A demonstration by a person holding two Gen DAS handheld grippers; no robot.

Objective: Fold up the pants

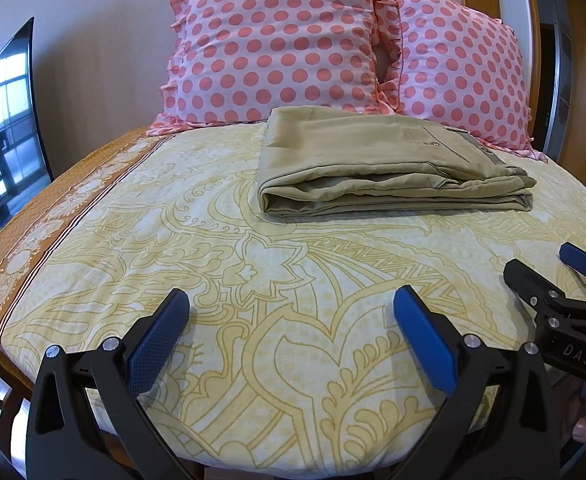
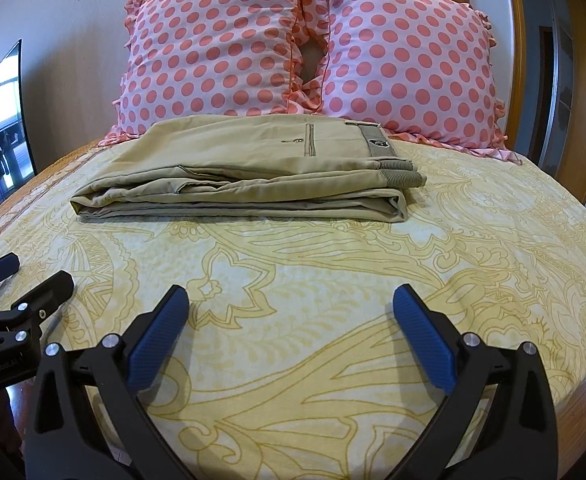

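Note:
Khaki pants (image 1: 377, 160) lie folded into a flat rectangular stack on the bed, just in front of the pillows; they also show in the right wrist view (image 2: 245, 168), waistband to the right. My left gripper (image 1: 291, 304) is open and empty, held over the near part of the bed, well short of the pants. My right gripper (image 2: 291, 304) is open and empty at a similar distance. The right gripper shows at the right edge of the left wrist view (image 1: 549, 268), and the left gripper at the left edge of the right wrist view (image 2: 29, 276).
The bed has a yellow patterned sheet (image 1: 253, 280) with an orange border on the left (image 1: 33, 240). Two pink polka-dot pillows (image 2: 221, 48) (image 2: 409, 64) lean against the wall behind the pants. A dark TV screen (image 1: 5, 128) stands at left. A wooden door frame (image 2: 521, 40) is at right.

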